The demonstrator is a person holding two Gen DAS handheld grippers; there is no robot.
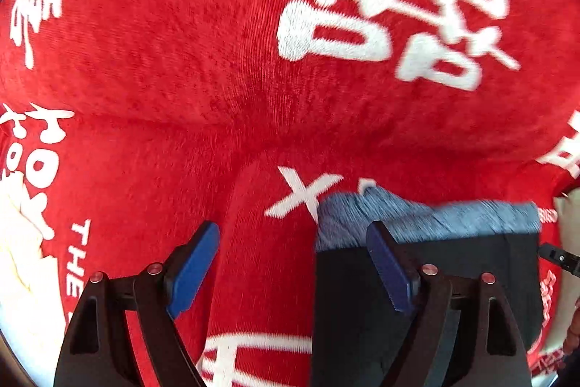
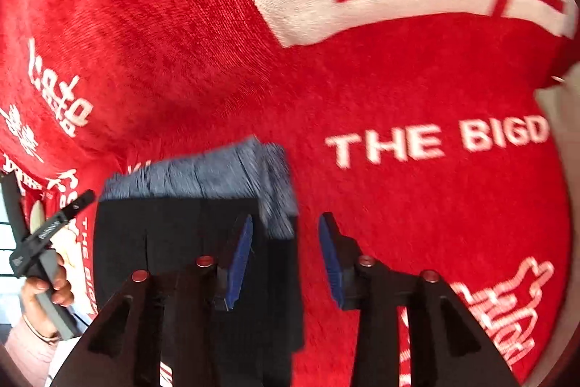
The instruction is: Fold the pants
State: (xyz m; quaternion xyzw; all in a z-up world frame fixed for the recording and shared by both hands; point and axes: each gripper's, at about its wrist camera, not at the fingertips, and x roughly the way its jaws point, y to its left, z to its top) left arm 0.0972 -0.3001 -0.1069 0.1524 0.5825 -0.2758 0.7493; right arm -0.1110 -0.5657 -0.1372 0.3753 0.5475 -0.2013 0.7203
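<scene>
Left wrist view first: we look steeply down on a red plush blanket (image 1: 174,60) printed with white characters, which covers the surface under everything. The pants (image 1: 453,278) lie at about four o'clock, folded into a compact dark block with a blue-grey ribbed waistband (image 1: 435,216) along the far edge. The left gripper (image 1: 293,263) has its jaws spread wide and released; the left blue pad hangs over bare blanket at seven o'clock, the right pad hangs over the pants' left part, and nothing is pinched between them. At three o'clock the tip of the other tool just enters the picture.

Right wrist view next: the same dark block sits at about seven o'clock, waistband at its far edge, near the white "THE BIGD" print. The right gripper (image 2: 284,256) stands with its jaws partly apart, straddling the pants' right edge: one pad is over the dark cloth, the other over red blanket. We see no pad pressing on the fabric, so we read it as released. At nine o'clock a hand (image 2: 43,285) holds the grey handle of the left tool.

We judge the pants light, soft and limp, likely to sag and unfold if lifted by one layer. The ribbed band looks thicker and gives the surest hold; for a further fold we would pinch both corners of one edge, through all layers at once. No containers are in view.
</scene>
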